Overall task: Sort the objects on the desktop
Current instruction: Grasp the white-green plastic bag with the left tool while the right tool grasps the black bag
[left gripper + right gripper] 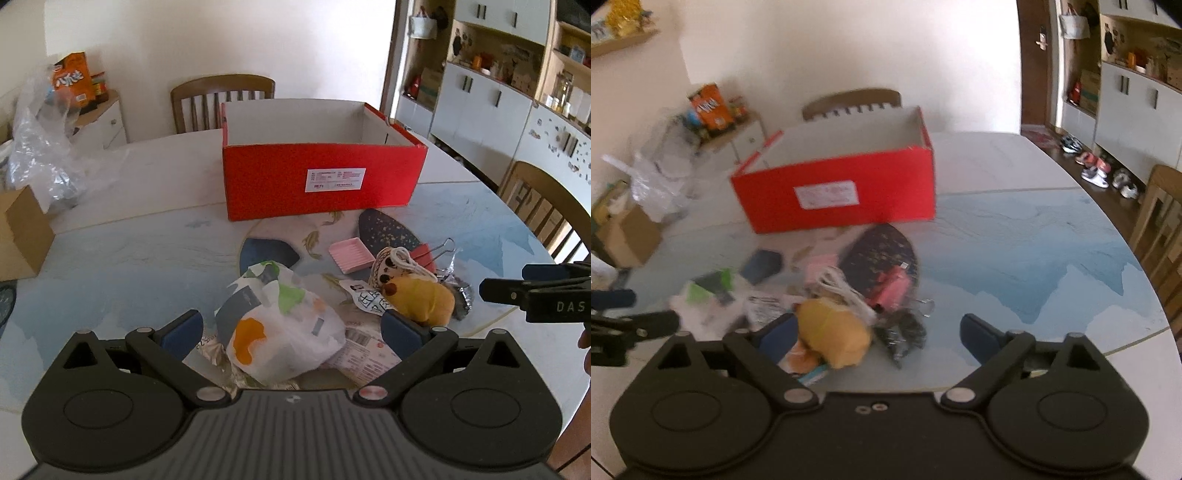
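An open red box [321,181] [834,192] with a white label stands on the table beyond a pile of small items. My left gripper [293,330] is open, its pads either side of a white plastic bag [288,328] with orange and green patches, not touching it. In the pile lie a yellow plush toy [421,295], a pink dish [352,254], a drawstring pouch [391,266] and a red binder clip [428,253]. My right gripper [881,332] is open over the plush toy [834,332] and a dark crumpled wrapper [905,332]; the toy lies by its left finger.
A brown cardboard box [22,232] and clear plastic bags [40,147] sit at the table's left. Wooden chairs stand behind the red box [221,99] and at the right [546,210]. The table's rounded edge [1137,332] curves along the right, with shoes and cabinets beyond.
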`<act>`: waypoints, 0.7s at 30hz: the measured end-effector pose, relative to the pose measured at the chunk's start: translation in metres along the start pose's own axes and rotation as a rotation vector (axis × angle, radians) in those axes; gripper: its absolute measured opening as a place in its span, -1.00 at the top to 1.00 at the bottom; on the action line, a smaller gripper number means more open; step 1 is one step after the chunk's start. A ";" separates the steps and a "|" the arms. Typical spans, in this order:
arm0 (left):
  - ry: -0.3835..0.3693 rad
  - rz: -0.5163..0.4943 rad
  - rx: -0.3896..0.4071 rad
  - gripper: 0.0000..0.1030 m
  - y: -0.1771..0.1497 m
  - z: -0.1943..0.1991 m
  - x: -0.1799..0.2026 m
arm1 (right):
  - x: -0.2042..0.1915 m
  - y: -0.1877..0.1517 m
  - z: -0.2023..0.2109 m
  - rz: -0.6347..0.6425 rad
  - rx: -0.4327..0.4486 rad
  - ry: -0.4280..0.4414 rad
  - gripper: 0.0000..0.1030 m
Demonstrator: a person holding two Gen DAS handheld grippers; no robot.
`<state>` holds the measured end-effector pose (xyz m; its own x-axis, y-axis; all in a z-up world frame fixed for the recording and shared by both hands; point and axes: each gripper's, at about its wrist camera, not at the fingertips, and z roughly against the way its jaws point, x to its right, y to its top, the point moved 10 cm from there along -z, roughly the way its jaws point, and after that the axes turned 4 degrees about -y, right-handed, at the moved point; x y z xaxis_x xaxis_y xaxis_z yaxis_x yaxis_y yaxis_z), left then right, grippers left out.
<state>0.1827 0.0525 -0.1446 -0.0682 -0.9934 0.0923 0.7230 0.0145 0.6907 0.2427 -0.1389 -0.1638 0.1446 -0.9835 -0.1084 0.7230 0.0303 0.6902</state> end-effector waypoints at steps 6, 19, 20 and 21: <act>-0.006 -0.010 -0.046 -1.00 -0.004 -0.022 -0.008 | 0.011 -0.007 -0.015 0.000 -0.035 -0.035 -0.74; 0.050 0.082 -0.074 -0.91 -0.009 -0.044 -0.019 | 0.015 -0.004 -0.054 0.031 -0.113 0.079 -0.54; 0.054 0.091 -0.077 -0.91 -0.010 -0.044 -0.020 | 0.016 -0.004 -0.055 0.028 -0.116 0.087 -0.53; 0.057 0.104 -0.080 -0.87 -0.012 -0.045 -0.021 | 0.016 -0.004 -0.056 0.026 -0.119 0.095 -0.52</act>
<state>0.2062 0.0682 -0.1866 0.0477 -0.9919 0.1178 0.7766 0.1110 0.6201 0.2800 -0.1452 -0.2081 0.2238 -0.9609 -0.1628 0.7921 0.0820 0.6049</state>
